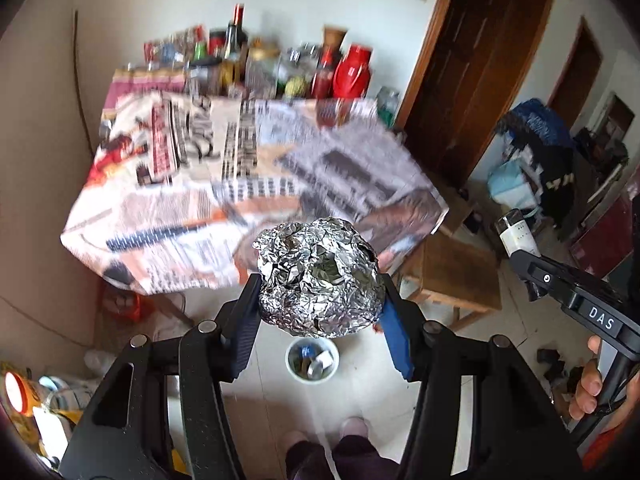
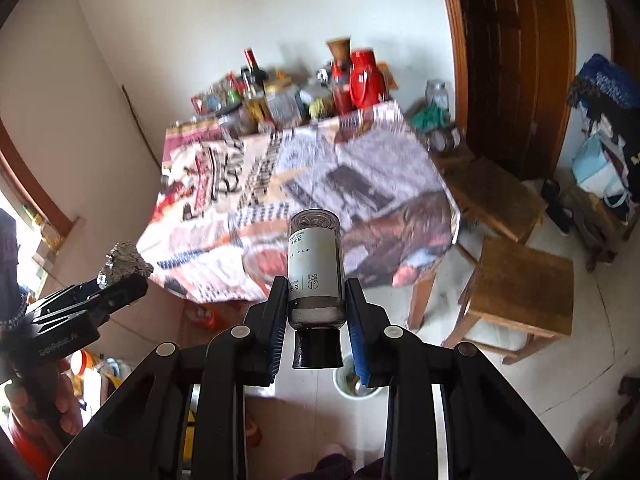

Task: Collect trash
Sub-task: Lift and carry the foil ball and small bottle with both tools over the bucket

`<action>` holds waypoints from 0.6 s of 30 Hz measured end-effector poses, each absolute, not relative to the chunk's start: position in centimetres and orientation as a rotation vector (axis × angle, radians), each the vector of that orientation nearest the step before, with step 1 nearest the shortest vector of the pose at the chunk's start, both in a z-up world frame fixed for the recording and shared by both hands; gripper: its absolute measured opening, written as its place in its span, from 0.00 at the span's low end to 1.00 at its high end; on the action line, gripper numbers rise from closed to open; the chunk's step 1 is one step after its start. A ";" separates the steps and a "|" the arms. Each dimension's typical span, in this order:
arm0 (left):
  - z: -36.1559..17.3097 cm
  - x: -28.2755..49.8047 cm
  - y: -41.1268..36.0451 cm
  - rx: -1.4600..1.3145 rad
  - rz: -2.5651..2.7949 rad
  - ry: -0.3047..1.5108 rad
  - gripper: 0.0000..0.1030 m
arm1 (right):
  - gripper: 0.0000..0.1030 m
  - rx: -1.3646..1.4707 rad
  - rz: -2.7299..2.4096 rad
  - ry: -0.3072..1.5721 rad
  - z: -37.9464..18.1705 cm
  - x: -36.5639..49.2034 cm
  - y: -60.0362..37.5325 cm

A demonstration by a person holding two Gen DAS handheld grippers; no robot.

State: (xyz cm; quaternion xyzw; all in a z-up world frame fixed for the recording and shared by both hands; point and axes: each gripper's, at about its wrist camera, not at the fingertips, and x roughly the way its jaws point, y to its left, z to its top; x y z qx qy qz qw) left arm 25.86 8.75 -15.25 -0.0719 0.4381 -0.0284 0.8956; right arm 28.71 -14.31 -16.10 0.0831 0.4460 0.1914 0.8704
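Foil ball (image 1: 319,276), crumpled and silver, sits clamped between the fingers of the left gripper (image 1: 320,300), at the centre of the left wrist view. Below it, at 6 o'clock, a white bin (image 1: 312,360) stands on the tiled floor with scraps inside. The right gripper (image 2: 316,304) has its fingers clenched on a small bottle (image 2: 316,264) with a white label, black cap pointing toward the camera. Behind both lies a worktop (image 1: 200,184) under a printed cloth, jars and bottles crowded at its far edge, at 12 o'clock. A wooden stool (image 2: 520,284) stands at 3 o'clock.
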 end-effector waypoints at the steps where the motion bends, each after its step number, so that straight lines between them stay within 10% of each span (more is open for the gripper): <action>1: -16.3 26.3 8.6 -0.159 -0.054 0.922 0.53 | 0.25 0.177 0.416 0.957 -17.3 29.1 -14.3; 18: -42.6 30.3 8.0 -0.299 0.016 1.219 0.53 | 0.25 0.048 0.538 1.161 -39.8 34.5 -10.4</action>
